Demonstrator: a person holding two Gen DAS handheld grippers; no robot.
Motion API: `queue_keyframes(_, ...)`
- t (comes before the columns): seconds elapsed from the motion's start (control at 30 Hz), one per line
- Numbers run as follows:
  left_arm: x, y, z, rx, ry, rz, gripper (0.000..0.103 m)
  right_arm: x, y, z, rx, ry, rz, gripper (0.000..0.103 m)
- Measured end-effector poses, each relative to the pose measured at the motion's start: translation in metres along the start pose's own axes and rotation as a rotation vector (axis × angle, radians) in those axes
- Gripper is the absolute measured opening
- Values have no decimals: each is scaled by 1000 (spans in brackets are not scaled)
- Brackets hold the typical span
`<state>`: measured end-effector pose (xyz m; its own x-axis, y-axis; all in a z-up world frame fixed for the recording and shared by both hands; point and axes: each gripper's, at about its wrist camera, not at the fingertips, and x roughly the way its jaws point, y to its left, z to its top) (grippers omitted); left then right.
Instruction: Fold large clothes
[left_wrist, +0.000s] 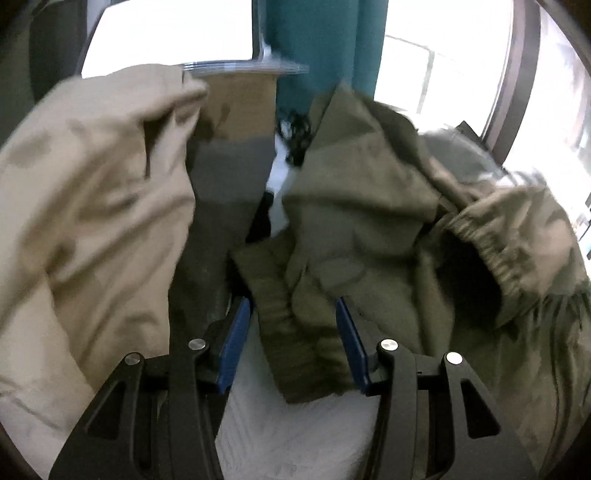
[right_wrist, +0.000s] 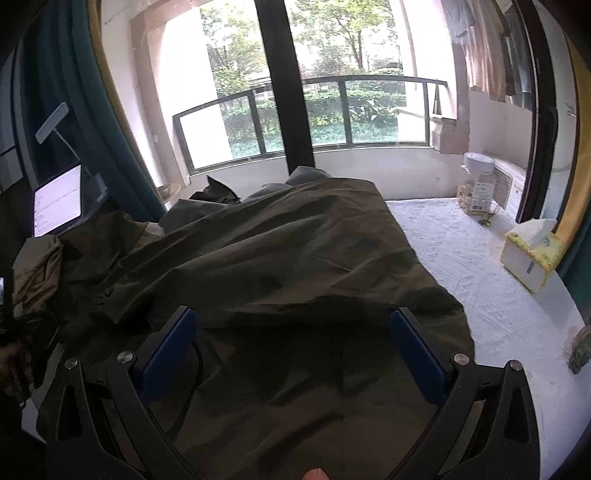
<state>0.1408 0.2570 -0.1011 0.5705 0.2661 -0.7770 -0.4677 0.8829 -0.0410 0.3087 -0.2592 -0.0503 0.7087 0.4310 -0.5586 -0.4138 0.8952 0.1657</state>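
Now both grippers gape over the olive jacket (right_wrist: 280, 251).
Left gripper (left_wrist: 293, 325) straddles an olive fold unclamped, tan garment (left_wrist: 85, 206) at nine o'clock; right gripper (right_wrist: 291, 332) holds nothing, tissue box (right_wrist: 532, 254) at two o'clock.

Home: balcony railing (right_wrist: 306, 83), tissue box (right_wrist: 532, 254)

Tissue box (right_wrist: 530, 256) near jar (right_wrist: 476, 184) on white cloth (right_wrist: 480, 266) — lit tablet (right_wrist: 57, 201) (far left), teal curtain (left_wrist: 325, 48).

The jacket (right_wrist: 280, 258) lies spread on the surface (right_wrist: 480, 280); a tissue box (right_wrist: 532, 254) sits to its right, a jar (right_wrist: 476, 184) behind that.
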Motion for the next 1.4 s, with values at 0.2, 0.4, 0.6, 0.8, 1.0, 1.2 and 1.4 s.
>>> queue_keyframes(0.2, 21, -1, -17, 11, 35, 12, 51, -4, 2, -1, -16, -5, 7, 103)
queue_keyframes(0.4, -11, 3, -8, -8, -85, -14, 3, -8, -8, 0, 9, -11, -9, 103)
queue_keyframes(0.6, -91, 4, 24, -1, -344, 0, 4, -9, -10, 2, 20, -20, 3, 103)
queue_keyframes(0.8, -162, -20, 64, 59, -587, -23, 3, -13, -10, 2, 17, -35, 26, 103)
queue_keyframes(1.0, -202, -52, 108, 114, -760, -61, 3, -22, -24, 0, 45, -53, 21, 103)
queue_keyframes(1.2, -236, -98, 151, 183, -891, -192, 4, -35, -45, -6, 83, -72, 0, 103)
queue_keyframes(1.4, -251, -188, 182, 352, -944, -332, 4, -48, -67, -15, 123, -85, -24, 103)
